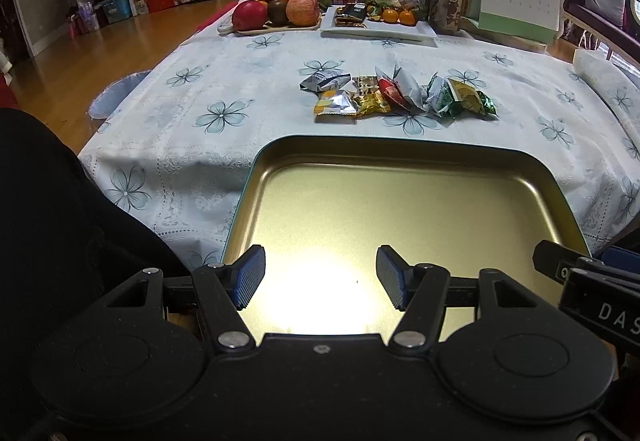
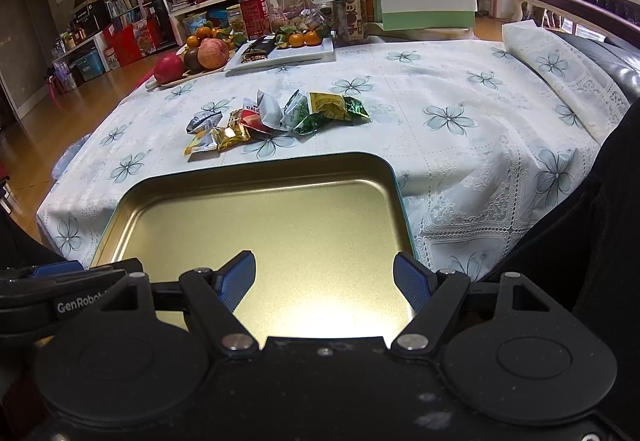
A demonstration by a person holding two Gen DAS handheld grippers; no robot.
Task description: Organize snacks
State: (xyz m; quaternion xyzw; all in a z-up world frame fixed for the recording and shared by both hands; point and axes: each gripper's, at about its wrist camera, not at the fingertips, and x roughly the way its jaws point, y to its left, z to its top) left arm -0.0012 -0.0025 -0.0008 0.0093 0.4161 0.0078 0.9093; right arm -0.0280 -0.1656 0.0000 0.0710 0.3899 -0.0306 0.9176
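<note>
Both hand-held grippers, left (image 1: 320, 277) and right (image 2: 324, 281), hover wide open and empty over the gold tin (image 1: 400, 153), "GenRobot" lettering (image 2: 80, 305) readable beside the right one, snack packets (image 1: 396, 95) beyond.

Under both tongs lies a tin (image 1: 404, 177) of smooth gold metal, satin with a bright glare patch. The left gripper (image 1: 320, 277) and right gripper (image 2: 324, 283) are matt black plastic with ribbed blue pads (image 1: 251, 277). Ahead of them, the snacks (image 1: 396, 95) are in crinkled glossy foil and plastic wrappers. The cloth (image 2: 460, 121) beneath is matt white with lacy embossing. Far left, the floor (image 1: 100, 53) is polished wood.
</note>
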